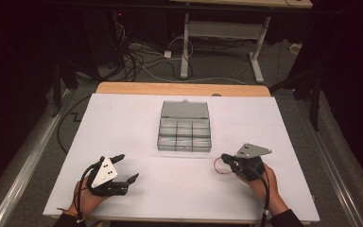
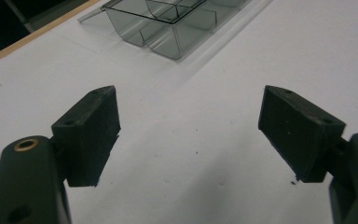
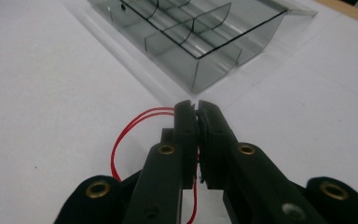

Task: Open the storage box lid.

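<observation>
While the left claw (image 1: 126,167) rested low on the white sheet covering the table (image 1: 123,123), its jaws stood wide apart with nothing between them; the left gripper view showed only bare sheet in the gap. Ahead, in the middle of the sheet, sat the clear grey plastic compartment box (image 1: 184,135), lid folded back and flat behind it, its small cells looking unfilled as far as could be told. To the right, the right claw (image 1: 225,158) was clamped on a thin red elastic loop (image 1: 217,166): in the right gripper view the jaws met with the loop (image 3: 130,128) pinched between the pads, the rest curling out to one side just above the sheet. The loop lay near the box's front right corner, apart from it.

Judged step: pick-up of the loop done, transfer to the box not yet begun. The next move would probably call for a lift clear of the sheet, a carry over the front wall of the box, and a release above one cell; the slack band might snag on a divider.

Surface: white sheet over a pale wooden table top (image 1: 179,88), otherwise bare. Room: dark, grey floor, tangled cables (image 1: 137,61) and a second table's white metal legs (image 1: 185,47) beyond.
</observation>
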Demonstrator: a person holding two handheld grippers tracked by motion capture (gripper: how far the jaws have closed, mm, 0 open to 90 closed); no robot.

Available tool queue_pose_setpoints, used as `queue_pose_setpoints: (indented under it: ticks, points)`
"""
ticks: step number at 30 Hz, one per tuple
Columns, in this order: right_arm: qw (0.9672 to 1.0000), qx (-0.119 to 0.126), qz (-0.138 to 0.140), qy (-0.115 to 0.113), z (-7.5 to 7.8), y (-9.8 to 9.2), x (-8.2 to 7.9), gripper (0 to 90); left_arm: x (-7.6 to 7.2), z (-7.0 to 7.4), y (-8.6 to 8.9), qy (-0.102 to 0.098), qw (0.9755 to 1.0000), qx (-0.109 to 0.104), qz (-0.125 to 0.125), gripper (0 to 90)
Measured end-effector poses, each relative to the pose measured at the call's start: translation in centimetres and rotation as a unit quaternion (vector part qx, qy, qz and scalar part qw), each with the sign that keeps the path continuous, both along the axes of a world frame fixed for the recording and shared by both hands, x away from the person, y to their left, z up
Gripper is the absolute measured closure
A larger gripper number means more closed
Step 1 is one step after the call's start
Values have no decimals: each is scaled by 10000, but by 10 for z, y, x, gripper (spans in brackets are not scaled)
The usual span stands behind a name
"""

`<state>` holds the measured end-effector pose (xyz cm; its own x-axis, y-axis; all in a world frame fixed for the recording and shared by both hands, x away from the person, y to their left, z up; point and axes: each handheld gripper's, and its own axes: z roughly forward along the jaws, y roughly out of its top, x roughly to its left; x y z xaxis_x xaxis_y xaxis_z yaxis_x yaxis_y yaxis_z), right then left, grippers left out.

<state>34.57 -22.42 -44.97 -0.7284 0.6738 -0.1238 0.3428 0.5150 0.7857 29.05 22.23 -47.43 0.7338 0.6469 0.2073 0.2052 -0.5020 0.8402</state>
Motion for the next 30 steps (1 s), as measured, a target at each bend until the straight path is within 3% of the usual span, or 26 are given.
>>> queue_pose_setpoints:
  ticks: [13, 30]
  points:
    - [9982, 327, -51, -493, 15, -4, -9, 876, 0, -1, 0, 5, 10000, 22, -12, 203]
    - [9962, 483, -98, -716, 21, -8, -10, 876, 1, -1, -1, 13, 10000, 23, -15, 203]
